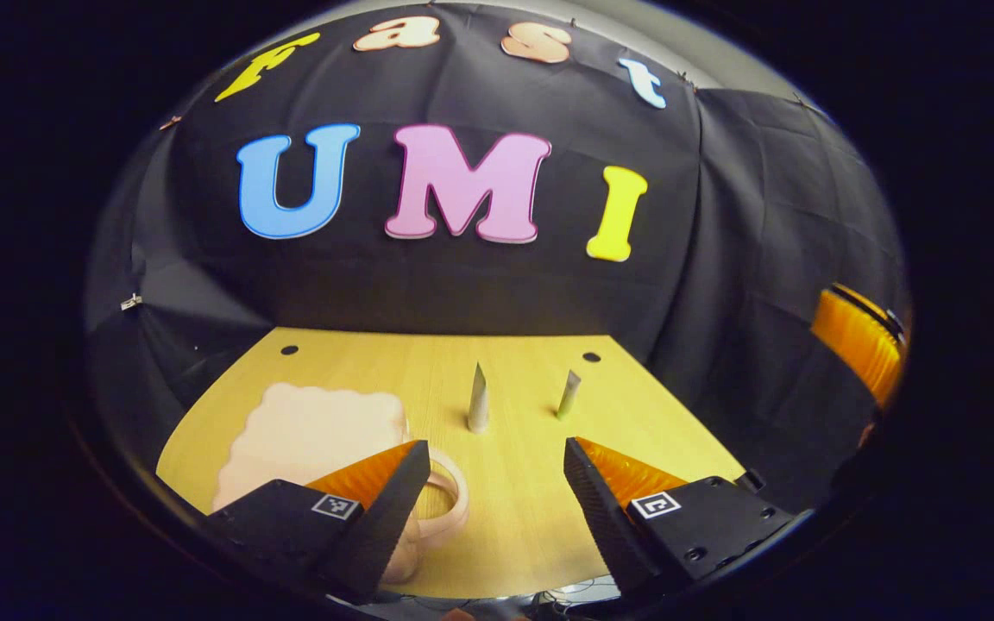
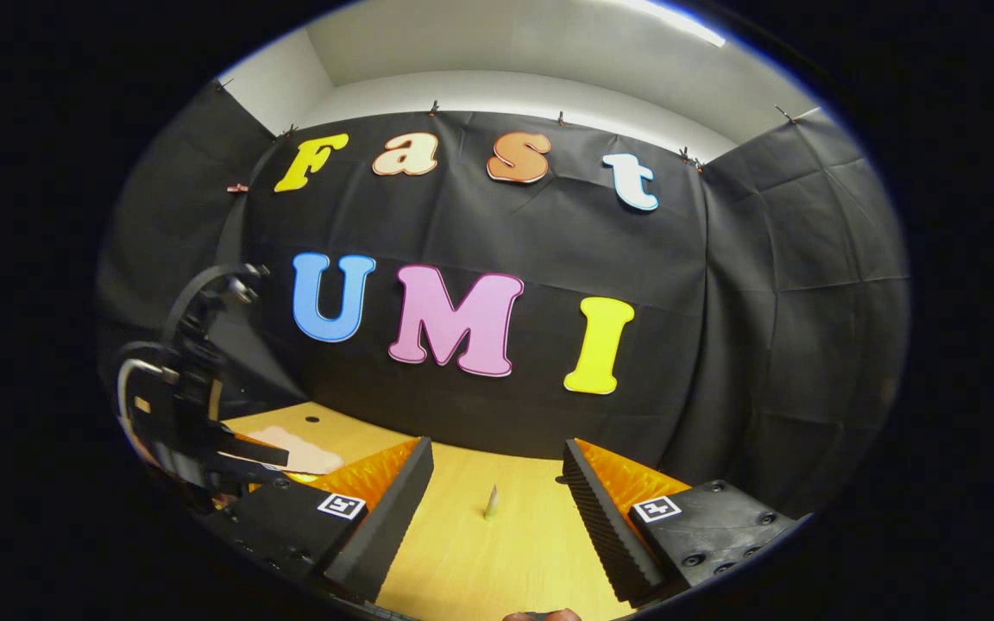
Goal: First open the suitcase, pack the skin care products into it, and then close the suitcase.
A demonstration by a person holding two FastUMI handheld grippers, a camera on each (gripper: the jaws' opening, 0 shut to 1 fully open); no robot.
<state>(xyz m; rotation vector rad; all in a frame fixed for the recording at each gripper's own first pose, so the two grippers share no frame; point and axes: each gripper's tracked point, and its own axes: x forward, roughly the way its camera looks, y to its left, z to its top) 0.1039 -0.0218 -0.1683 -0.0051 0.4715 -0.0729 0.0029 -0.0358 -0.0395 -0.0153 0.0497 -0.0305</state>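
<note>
Both grippers hover with jaws apart and nothing between them, probably poised to start: the left gripper [image 1: 493, 504] sits low centre of its view over the pale wood table [image 1: 514, 517], the right gripper [image 2: 497, 517] likewise. The pink case [image 1: 316, 435], scallop-edged, smooth and closed with a loop handle, lies at lower left, partly behind the left finger. Two slim tapered tubes [image 1: 478, 399] stand upright mid-frame, well apart from it.

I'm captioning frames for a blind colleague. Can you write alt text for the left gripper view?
The left gripper hangs open over a wooden table, beside a closed pink suitcase with a scalloped edge. Two slim skin care tubes stand upright farther back.
</note>
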